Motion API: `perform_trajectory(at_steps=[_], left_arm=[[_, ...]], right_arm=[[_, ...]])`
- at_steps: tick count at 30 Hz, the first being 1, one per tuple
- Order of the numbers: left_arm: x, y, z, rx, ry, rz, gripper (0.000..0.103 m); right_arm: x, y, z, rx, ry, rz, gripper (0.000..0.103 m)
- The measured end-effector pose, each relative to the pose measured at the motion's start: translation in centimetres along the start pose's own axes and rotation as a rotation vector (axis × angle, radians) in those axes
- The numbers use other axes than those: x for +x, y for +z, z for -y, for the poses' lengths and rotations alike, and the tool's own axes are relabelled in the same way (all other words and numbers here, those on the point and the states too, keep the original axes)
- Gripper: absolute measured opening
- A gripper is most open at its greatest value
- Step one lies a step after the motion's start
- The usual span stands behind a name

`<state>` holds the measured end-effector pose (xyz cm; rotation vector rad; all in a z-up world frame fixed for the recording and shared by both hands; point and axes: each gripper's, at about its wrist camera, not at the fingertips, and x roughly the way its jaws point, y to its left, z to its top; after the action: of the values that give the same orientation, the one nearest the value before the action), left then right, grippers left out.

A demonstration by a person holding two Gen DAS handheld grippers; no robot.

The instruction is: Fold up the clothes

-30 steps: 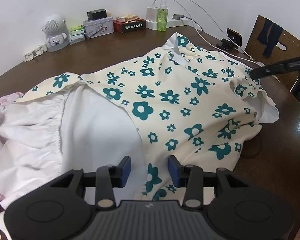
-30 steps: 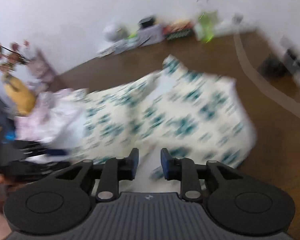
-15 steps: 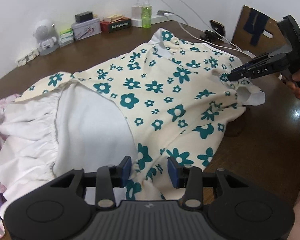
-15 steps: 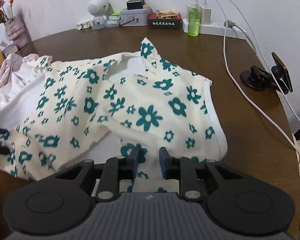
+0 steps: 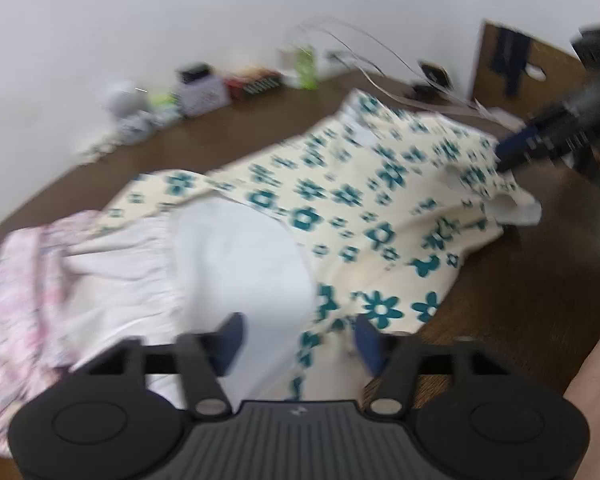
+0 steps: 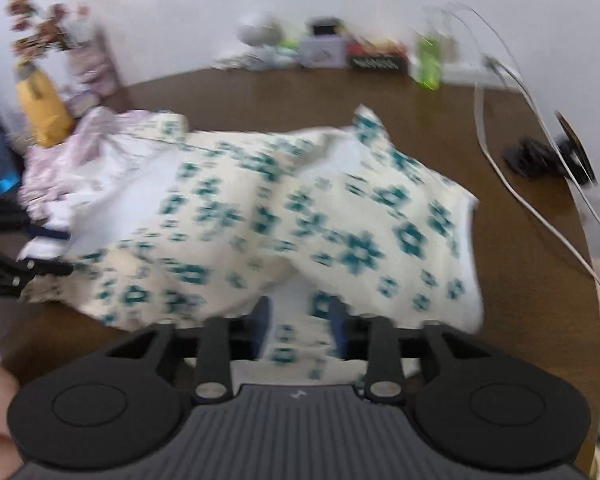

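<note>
Left wrist view: the left gripper [image 5: 298,340] has just been opening, and its jaws now stand wide apart — cloth of the floral garment [image 5: 360,208] lies in the gap, with white lining on one side and flowered fabric on the other, but neither pad presses on it. Just beyond the jaws, the cream garment with teal flowers spreads over the middle of the brown tabletop [image 5: 532,280], its white inner layer turned up toward the camera. A pink patterned garment [image 5: 16,300] is bunched against its left side at the tabletop's left edge. At the garment's far right corner the right gripper [image 5: 504,156] meets a raised fold of fabric.

From the right wrist, the right gripper [image 6: 300,326] has also just been opening; its jaws are about half apart with a strip of the floral garment [image 6: 340,232] between them, and blur hides whether the pads still touch it. The garment runs from there across the tabletop [image 6: 260,96] toward the left gripper [image 6: 48,252] at the left edge. Along the far edge by the wall stand a green bottle [image 6: 428,64], small boxes [image 6: 324,50] and white cables [image 6: 512,184] — all blurred.
</note>
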<state>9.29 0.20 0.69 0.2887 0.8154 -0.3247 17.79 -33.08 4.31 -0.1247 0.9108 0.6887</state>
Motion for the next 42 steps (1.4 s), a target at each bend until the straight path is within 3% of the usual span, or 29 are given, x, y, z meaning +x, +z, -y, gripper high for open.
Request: perform_trajectory(at_steps=[4,6,11,18,23,27,29,31,35,40,42], left_arm=[[-2.8,-1.8,0.3,-0.046,0.057,0.046,0.099],[-3.5,-2.7,1.0,-0.067,0.070,0.050,0.100],[-3.5,-4.7,2.7,-0.069,0.054,0.030,0.100],[-2.6,-5.7,3.4,-0.050,0.099,-0.003,0.098],[-2.4,-5.5,3.6,-0.042,0.098,-0.010,0.097],[-1.9,-5.3,4.3,-0.008,0.107,-0.029,0.093],[-1.4,-5.1,4.4,0.001,0.121,-0.045,0.089],[-0.8,-4.9,4.5,0.006,0.130,-0.061,0.085],[0.0,-4.6,4.4,0.008,0.124,-0.087,0.070],[0.7,-4.5,4.2,-0.008,0.120,-0.101,0.058],[0.8,-4.4,4.1,-0.018,0.120,-0.100,0.049]], right_arm=[[-0.9,-0.5,-2.8,-0.098,-0.015,0.054,0.100],[-1.3,-1.2,-3.7,-0.112,-0.029,0.095,0.102],[-1.5,-3.2,-4.2,-0.073,-0.065,0.150,0.103],[-2.6,-5.4,-2.9,-0.055,-0.155,0.115,0.103],[-3.3,-6.6,-1.4,-0.109,-0.238,0.069,0.103],[-2.5,-6.8,0.0,-0.236,-0.268,0.007,0.102],[-1.7,-6.5,0.2,-0.318,-0.246,-0.029,0.095],[-1.0,-6.1,0.3,-0.392,-0.209,-0.065,0.077],[0.4,-5.3,-0.4,-0.536,-0.151,-0.106,0.074],[1.6,-4.2,-0.4,-0.617,-0.054,-0.134,0.068],[1.8,-3.9,-0.3,-0.631,-0.031,-0.133,0.059]])
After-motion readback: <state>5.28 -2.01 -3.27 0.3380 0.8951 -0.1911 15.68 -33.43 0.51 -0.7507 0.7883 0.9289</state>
